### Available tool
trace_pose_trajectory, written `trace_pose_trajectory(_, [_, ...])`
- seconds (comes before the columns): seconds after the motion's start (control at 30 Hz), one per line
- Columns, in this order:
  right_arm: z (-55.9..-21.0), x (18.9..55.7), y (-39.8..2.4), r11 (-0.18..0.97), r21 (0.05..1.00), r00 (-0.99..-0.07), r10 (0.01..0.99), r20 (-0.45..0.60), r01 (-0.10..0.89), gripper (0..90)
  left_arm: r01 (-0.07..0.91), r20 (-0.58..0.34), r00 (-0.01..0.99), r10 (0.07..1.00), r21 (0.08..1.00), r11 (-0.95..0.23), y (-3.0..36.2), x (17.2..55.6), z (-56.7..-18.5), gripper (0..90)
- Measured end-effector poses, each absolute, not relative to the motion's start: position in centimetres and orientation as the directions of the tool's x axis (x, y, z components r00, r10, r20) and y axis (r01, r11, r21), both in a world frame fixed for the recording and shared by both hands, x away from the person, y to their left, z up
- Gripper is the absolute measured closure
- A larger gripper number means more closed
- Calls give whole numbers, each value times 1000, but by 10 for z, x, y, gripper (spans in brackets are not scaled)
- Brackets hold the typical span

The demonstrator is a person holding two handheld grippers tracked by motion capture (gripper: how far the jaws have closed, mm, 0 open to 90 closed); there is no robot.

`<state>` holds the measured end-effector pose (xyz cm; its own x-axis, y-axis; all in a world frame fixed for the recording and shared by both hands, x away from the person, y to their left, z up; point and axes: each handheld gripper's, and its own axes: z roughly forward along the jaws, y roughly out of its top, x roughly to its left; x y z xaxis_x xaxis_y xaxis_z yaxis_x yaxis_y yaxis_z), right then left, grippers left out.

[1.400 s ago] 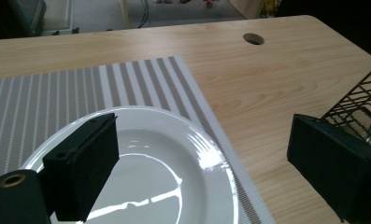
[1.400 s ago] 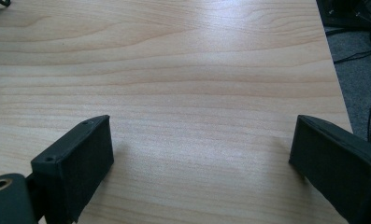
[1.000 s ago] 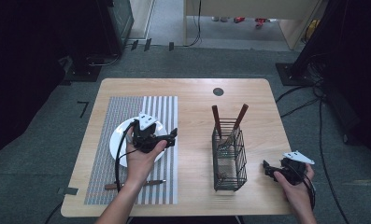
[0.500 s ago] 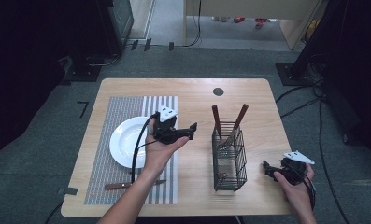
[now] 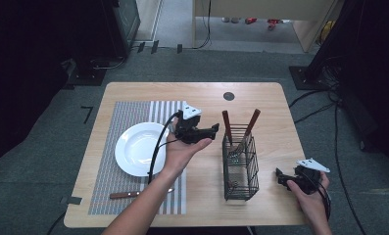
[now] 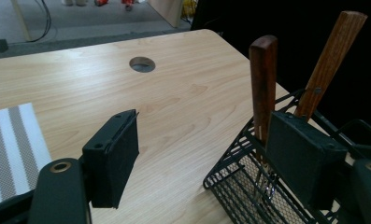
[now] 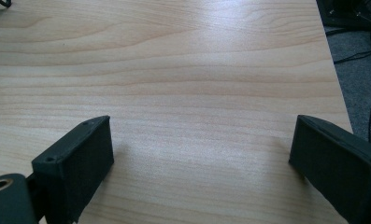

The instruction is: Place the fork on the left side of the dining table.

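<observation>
A black wire basket (image 5: 240,166) stands on the wooden table, right of centre, holding a dark-handled utensil (image 5: 226,125) and a lighter wooden-handled one (image 5: 253,121), both upright. My left gripper (image 5: 212,131) hovers just left of the basket's far end, pointing at it. In the left gripper view its jaws (image 6: 202,135) stand apart and have just been closing, with only bare table between them. The dark handle (image 6: 263,79) rises behind the right pad, beside the lighter handle (image 6: 330,56). My right gripper (image 5: 279,174) rests open near the table's right front corner, nothing between its pads (image 7: 202,140).
A white plate (image 5: 138,149) lies on a striped placemat (image 5: 133,110) at the left. A wooden-handled knife (image 5: 133,194) lies on the mat near the front edge. A round cable hole (image 5: 229,96) sits at the back. The table's right edge is close to my right gripper.
My left hand has travelled right, from over the plate to beside the basket. The right hand has stayed where it was.
</observation>
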<state>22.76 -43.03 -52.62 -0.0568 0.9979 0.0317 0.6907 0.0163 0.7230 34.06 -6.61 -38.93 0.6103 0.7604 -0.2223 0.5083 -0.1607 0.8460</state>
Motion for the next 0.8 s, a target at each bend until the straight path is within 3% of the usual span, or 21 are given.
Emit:
trace_pose_trajectory(0.5, [-526, 228, -430, 19, 723, -61, 998, 32, 690, 59, 543, -296, 653, 697, 824, -159, -97, 364, -386, 420])
trace_pose_trajectory(0.8, [-526, 228, -430, 20, 723, -62, 998, 32, 691, 58, 541, -368, 706, 605, 831, -126, -99, 370, -383, 774])
